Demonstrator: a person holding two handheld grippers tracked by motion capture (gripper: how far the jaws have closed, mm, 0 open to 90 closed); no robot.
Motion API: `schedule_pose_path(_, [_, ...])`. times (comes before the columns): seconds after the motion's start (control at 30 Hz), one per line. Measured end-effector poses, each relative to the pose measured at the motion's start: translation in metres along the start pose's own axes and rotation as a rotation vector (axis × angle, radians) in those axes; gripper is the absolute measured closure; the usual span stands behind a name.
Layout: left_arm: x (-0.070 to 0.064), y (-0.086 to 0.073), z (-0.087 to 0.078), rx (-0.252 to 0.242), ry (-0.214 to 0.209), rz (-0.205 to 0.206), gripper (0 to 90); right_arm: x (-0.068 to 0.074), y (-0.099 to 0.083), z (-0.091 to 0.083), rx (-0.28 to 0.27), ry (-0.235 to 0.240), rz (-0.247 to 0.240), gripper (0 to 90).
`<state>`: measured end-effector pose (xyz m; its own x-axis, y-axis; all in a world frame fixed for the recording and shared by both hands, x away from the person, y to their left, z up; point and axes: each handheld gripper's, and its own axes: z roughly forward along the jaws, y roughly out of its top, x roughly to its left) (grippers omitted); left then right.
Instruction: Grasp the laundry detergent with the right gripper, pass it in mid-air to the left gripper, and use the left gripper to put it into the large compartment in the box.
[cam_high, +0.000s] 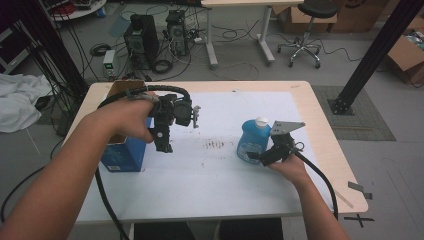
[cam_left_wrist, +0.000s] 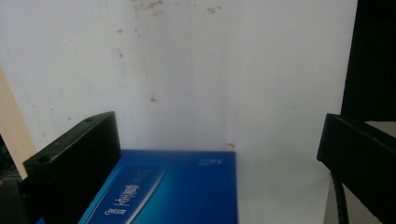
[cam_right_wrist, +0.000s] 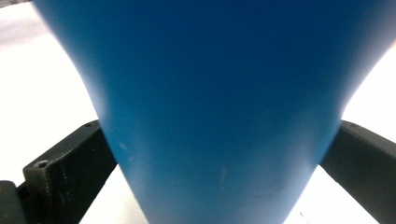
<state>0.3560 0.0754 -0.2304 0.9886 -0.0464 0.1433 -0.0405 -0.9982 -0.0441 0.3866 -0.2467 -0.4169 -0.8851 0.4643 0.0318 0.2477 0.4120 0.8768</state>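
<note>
The right tool (cam_high: 257, 156) has its jaws closed around the lower body of the blue bottle (cam_high: 252, 140), which stands on the white table (cam_high: 220, 175). The left tool (cam_high: 165, 145) hangs wide open and empty beside the blue box (cam_high: 122, 152). The smooth bottle could slip or tip if lifted under a weak grip

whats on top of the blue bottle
A white cap sits on the bottle. The right claw covers part of its lower side.
</note>
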Motion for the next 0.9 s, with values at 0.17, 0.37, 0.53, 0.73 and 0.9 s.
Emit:
schedule_pose_path(0.17, [-0.0003,0.0000,-0.0002,0.000,0.001,0.001,0.1,0.0004,-0.0014,0.0021,-0.021,-0.003,0.005,0.9])
schedule_pose_path(0.37, [-0.0006,-0.0013,-0.0006,0.005,-0.001,-0.003,0.1,0.0009,-0.0009,0.0022,-0.039,-0.005,0.000,3.9])
schedule_pose_path(0.53, [-0.0010,-0.0012,-0.0005,0.005,0.000,-0.003,0.1,0.0013,-0.0012,0.0021,-0.039,-0.004,0.001,6.2])
schedule_pose_path(0.73, [-0.0009,-0.0004,-0.0003,0.007,0.000,-0.001,0.1,0.0012,-0.0018,0.0016,-0.051,-0.002,-0.002,11.9])
schedule_pose_path(0.9, [-0.0009,-0.0002,0.0001,0.004,0.000,-0.001,0.0,-0.0003,-0.0027,0.0011,-0.048,-0.006,0.007,14.6])
